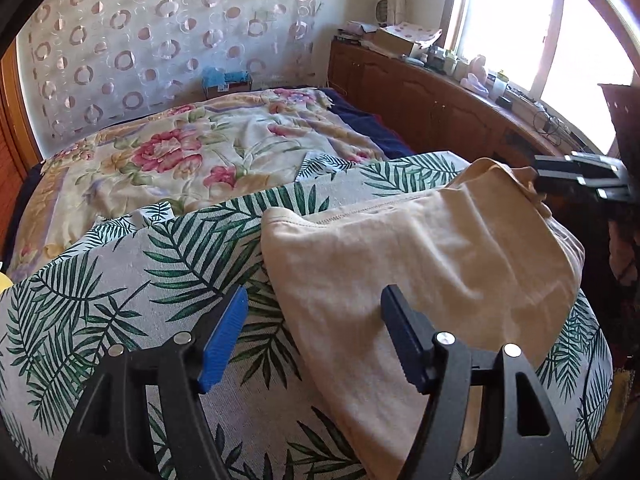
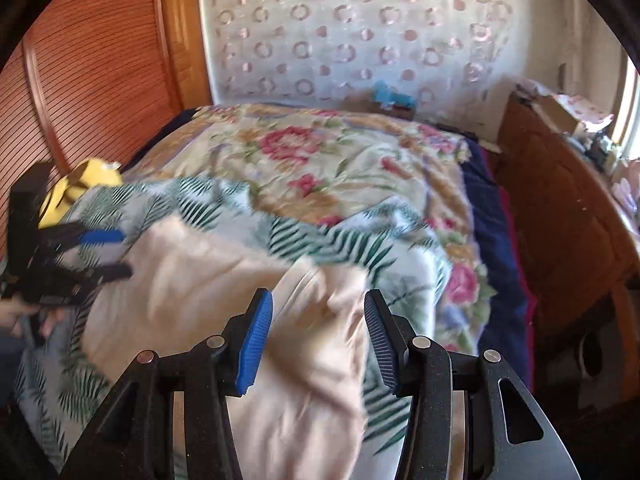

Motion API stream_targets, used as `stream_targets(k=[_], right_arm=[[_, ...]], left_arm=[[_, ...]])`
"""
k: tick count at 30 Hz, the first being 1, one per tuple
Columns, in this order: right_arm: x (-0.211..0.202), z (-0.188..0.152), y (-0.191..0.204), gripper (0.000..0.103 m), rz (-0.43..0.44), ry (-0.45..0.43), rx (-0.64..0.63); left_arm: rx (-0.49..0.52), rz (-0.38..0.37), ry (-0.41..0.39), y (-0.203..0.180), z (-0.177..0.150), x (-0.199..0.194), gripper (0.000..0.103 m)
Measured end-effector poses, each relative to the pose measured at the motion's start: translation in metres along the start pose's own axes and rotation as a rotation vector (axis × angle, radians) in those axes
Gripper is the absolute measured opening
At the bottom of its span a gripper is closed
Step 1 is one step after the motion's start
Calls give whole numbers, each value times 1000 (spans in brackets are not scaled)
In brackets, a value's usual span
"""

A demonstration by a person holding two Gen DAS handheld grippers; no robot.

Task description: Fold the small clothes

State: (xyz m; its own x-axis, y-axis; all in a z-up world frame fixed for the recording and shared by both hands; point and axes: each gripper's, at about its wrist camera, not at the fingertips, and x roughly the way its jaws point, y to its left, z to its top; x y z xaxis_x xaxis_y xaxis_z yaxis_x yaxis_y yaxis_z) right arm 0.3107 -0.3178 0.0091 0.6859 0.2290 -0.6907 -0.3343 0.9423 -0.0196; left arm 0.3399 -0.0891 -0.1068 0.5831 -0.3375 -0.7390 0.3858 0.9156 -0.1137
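Observation:
A beige garment (image 1: 420,252) lies rumpled and partly folded on a palm-leaf cloth (image 1: 120,280) spread over the bed. My left gripper (image 1: 312,320) hovers open over the garment's near left edge; its right finger is above the fabric and the pads press on nothing. My right gripper (image 1: 538,172) shows at the garment's far right corner. In the blurred right wrist view, the right gripper (image 2: 318,340) stands open above the beige garment (image 2: 200,280), with cloth showing loose between its fingers. The left gripper (image 2: 124,252) sits open at the garment's left side.
A floral bedspread (image 1: 180,152) covers the bed beyond the leaf cloth (image 2: 320,240). A yellow soft toy (image 2: 84,188) lies at the left. A wooden cabinet (image 1: 420,100) cluttered with small items runs under the window (image 1: 520,20). A slatted wooden door (image 2: 80,80) stands on the left.

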Motion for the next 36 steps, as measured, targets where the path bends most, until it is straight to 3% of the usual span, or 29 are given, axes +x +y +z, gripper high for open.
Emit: stream_targets(k=[8, 10, 12, 14, 19, 22, 24, 28, 32, 36], right_arm=[[16, -17, 17, 50, -52, 41, -42], [17, -14, -3, 49, -116, 19, -20], [19, -7, -27, 49, -274, -6, 61], [15, -1, -41, 49, -316, -32, 105], [1, -6, -36, 49, -238, -36, 116], [-2, -21, -35, 50, -70, 15, 147], [-1, -31, -27, 57, -12, 30, 149], [11, -47, -16, 64, 21, 46, 143], [37, -55, -21, 73, -34, 102, 141], [42, -53, -24, 78, -20, 79, 178]], left_arm=[[-9, 9, 34, 1, -4, 12, 70], [-15, 8, 38, 2, -5, 14, 71], [-19, 8, 41, 2, -5, 15, 71], [-25, 8, 41, 3, -5, 14, 72], [-49, -20, 41, 8, -6, 16, 72], [-80, -54, 37, 13, -5, 18, 66], [-81, -69, 37, 12, -4, 19, 59], [-72, -57, 31, 11, -3, 20, 56], [-74, -58, 32, 11, -3, 20, 55], [-82, -65, 34, 13, -2, 21, 53]])
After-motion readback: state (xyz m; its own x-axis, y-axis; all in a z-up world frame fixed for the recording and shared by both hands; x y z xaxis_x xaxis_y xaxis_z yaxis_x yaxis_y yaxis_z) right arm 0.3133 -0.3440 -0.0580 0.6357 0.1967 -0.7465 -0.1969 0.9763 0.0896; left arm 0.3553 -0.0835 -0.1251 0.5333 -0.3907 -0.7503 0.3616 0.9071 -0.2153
